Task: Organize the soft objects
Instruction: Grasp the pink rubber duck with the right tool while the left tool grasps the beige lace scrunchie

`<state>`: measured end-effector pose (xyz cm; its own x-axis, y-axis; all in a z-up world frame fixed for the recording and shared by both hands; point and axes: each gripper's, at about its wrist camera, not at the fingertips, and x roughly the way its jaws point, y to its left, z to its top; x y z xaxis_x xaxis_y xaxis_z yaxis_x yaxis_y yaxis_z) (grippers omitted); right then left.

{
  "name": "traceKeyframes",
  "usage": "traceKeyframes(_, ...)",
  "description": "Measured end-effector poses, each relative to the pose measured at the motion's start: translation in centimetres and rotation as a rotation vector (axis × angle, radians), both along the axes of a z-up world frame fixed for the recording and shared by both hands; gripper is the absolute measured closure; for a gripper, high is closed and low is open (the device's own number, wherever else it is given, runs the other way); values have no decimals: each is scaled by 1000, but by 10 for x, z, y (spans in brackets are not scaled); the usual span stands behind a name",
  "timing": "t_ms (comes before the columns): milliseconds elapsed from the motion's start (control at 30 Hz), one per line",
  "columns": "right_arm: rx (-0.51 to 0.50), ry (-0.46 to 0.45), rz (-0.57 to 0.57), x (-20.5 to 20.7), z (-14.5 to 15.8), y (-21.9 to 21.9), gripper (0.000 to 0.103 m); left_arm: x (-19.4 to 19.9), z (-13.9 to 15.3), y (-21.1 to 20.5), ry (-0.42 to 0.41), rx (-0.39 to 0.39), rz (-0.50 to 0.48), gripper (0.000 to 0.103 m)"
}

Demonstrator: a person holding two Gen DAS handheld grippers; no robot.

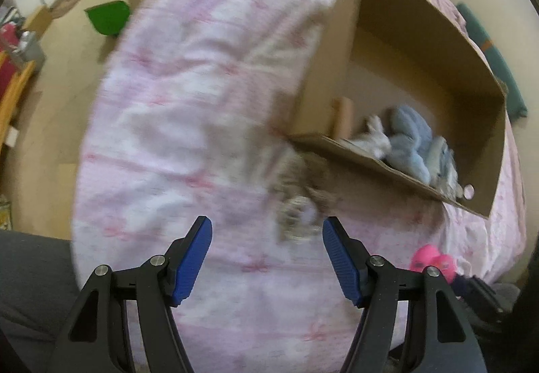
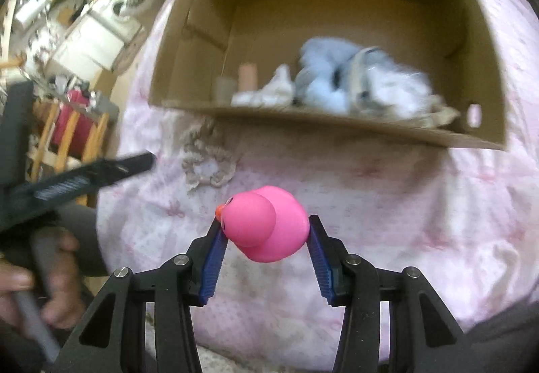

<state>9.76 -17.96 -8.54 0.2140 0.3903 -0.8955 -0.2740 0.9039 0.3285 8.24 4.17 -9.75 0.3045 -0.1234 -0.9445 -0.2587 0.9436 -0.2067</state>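
Pink rubber duck (image 2: 266, 224) sits between the blue pads of the right gripper (image 2: 264, 231), jaws closed onto its sides, beak toward 9 o'clock; its long axis runs across the jaw gap. Cardboard box (image 2: 323, 133) lies at 12 o'clock from the duck, open side facing it, blue plush toy (image 2: 323, 76) already inside. Right hand looks nearer the box. Left gripper (image 1: 267, 238) is spread wide and empty, a beige crocheted piece (image 1: 298, 204) on the pink bedspread (image 1: 188, 96) just beyond its tips at 1 o'clock.

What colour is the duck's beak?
Orange beak on the pink duck, clearest in the right wrist view.
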Motion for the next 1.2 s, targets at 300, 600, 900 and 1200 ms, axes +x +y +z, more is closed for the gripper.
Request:
traceKeyframes(300,102,-26,-199,1,8,-51,53,31,-32,-44,47,118,-62,30)
traceKeyframes(600,156,-20,-219,3,8,-56,53,45,-52,-56,67,158,-97,30)
traceKeyframes(900,170,-21,-233,3,8,-58,53,39,-52,-55,42,255,-116,85)
traceKeyframes(1200,173,-36,-203,2,11,-54,53,17,-33,-35,15,222,-113,93)
